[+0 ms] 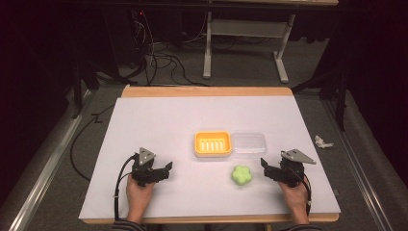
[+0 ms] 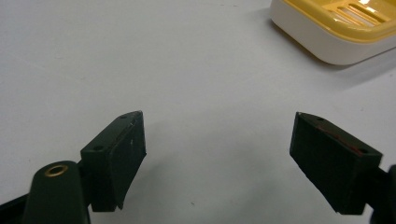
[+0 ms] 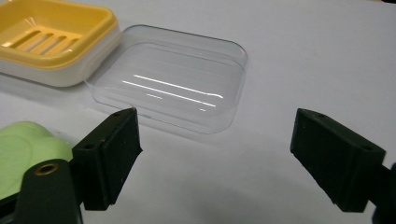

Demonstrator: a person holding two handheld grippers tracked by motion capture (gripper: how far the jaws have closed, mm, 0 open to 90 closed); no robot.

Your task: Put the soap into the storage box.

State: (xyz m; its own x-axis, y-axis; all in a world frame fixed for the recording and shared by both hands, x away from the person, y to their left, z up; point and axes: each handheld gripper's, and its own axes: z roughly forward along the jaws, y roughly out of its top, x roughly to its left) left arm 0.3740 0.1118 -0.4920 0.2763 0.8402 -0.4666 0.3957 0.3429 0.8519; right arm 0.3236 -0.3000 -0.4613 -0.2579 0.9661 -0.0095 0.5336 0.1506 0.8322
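Currently your table (image 1: 159, 115) presents a smooth, matte white top with a wooden edge strip along its far side. Near the centre sits the soap dish (image 1: 212, 144), a rounded rectangle of glossy yellow plastic with a slotted draining insert over a white base. Touching its right side lies the clear lid (image 1: 248, 144), a transparent plastic shell of matching shape, glinting under the light. The green soap (image 1: 241, 175), a matte, lobed, flower-like bar, lies just in front of the lid, apart from it. Your left hand (image 1: 139, 194) rests on the near part of the table, holding the left gripper (image 1: 168, 169) pointed rightwards; its jaws stand wide apart with bare table between them, the dish off ahead in the left gripper view. Your right hand (image 1: 294, 195) mirrors that pose, holding the right gripper (image 1: 264, 166) pointed leftwards, near the soap. Its jaws are likewise spread wide and hold nothing; in the right gripper view the lid lies ahead between them and the soap sits beside the left-hand jaw.
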